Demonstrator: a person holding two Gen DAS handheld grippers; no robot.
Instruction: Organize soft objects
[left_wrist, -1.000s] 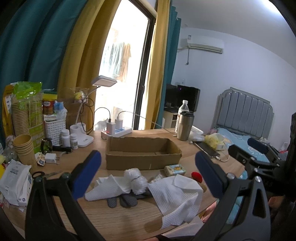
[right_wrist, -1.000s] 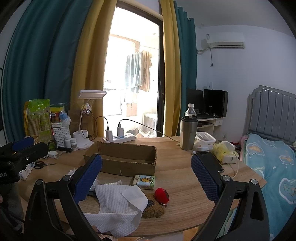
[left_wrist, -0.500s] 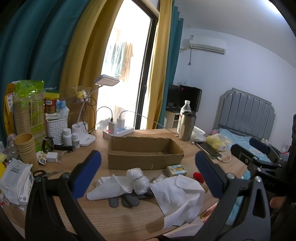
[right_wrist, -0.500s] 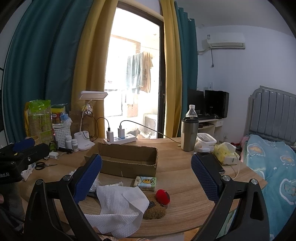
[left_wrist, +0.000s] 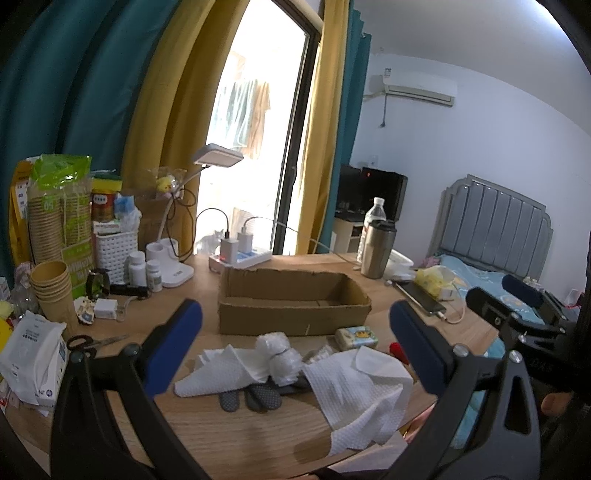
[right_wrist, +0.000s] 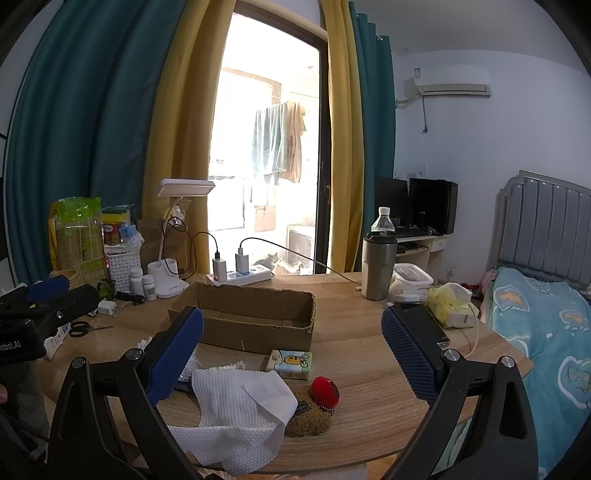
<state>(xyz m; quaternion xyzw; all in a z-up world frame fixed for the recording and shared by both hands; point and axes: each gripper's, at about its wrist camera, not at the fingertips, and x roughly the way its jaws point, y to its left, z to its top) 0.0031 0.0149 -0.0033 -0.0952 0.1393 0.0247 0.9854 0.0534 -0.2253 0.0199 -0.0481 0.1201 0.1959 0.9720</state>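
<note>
Hovering above the near edge of the desk (left_wrist: 229, 435), the left tongs (left_wrist: 295, 343) stand wide with nothing between their blue pads. The right tongs (right_wrist: 291, 354) are spread just as wide, also empty, and show as well at the right edge of the left view.

Between both pairs lies the heap of soft things. A white cloth (left_wrist: 365, 391) sprawls over the desk's front edge, partly hanging off. Left of it lies a second white cloth (left_wrist: 221, 373), with a bubble-wrap bundle (left_wrist: 277, 350) resting on it. A grey glove (left_wrist: 255, 397) pokes its fingertips out from under the cloths. In the right view, a brown fuzzy pad (right_wrist: 310, 421) sits beside the big cloth, touching a red round object (right_wrist: 325, 387). A small printed pack (right_wrist: 290, 363) lies just in front of the box (left_wrist: 291, 306).

That cardboard box stands open and empty behind the heap, mid-desk. A steel tumbler (right_wrist: 378, 267) stands to its right, a lamp (left_wrist: 177, 240) and scissors (left_wrist: 92, 341) to its left.
</note>
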